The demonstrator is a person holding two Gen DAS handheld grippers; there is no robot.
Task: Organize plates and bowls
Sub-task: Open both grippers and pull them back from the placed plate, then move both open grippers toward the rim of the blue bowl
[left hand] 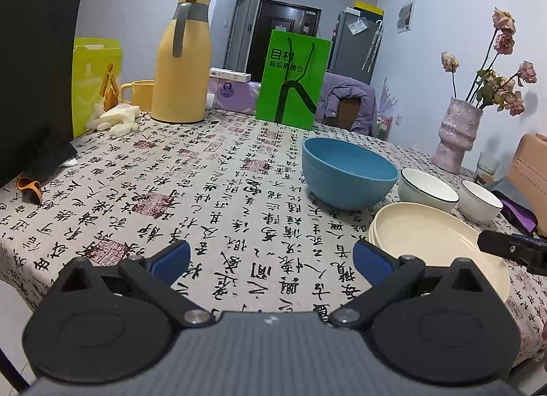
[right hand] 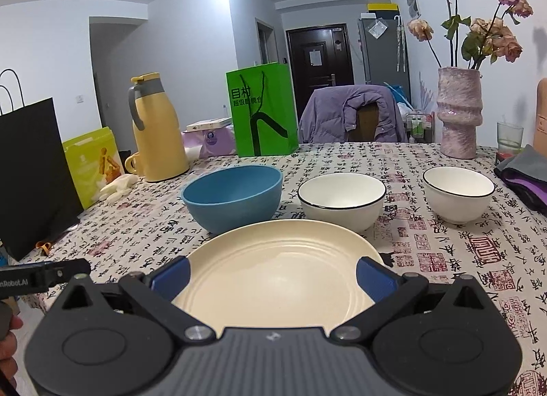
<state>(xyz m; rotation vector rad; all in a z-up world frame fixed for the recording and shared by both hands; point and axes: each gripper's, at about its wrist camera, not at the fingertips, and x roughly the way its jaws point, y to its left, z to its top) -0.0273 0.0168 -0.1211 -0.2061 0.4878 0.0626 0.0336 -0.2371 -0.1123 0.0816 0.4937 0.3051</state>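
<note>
Worktop (right hand: 444, 259): flat surface under a cloth printed with black calligraphy and red seals, carrying all items listed. Cream plates (right hand: 273, 269): round, shallow, ridged in concentric rings, matte; in the left wrist view the edge shows more than one stacked rim; they lie flat directly ahead of the right tongs (right hand: 273, 280), whose blue pads stand spread to either side of the near rim without touching it, nothing between them. Blue bowl (right hand: 234, 196): round, deep, matte, upright with mouth upward, empty; just beyond the plates, ahead and left of the right tongs, ahead and right of the left tongs (left hand: 271, 259). Larger white bowl (right hand: 342, 199): glossy with a thin black rim line, upright, empty; beyond the plates, to the right of the blue bowl and near it. Smaller white bowl (right hand: 458, 192): same glaze and rim line, upright, empty; farther right, apart from its larger mate. The three bowls form a row running left to right across the right tongs' line of sight. Left tongs: blue pads spread wide, holding nothing, above bare cloth with the plates at their right. Far side of worktop, beyond both tongs: yellow thermos jug (left hand: 181, 64) with grey handle, green paper bag (left hand: 292, 80), and a ribbed pink vase (right hand: 459, 112) holding dried roses.
</note>
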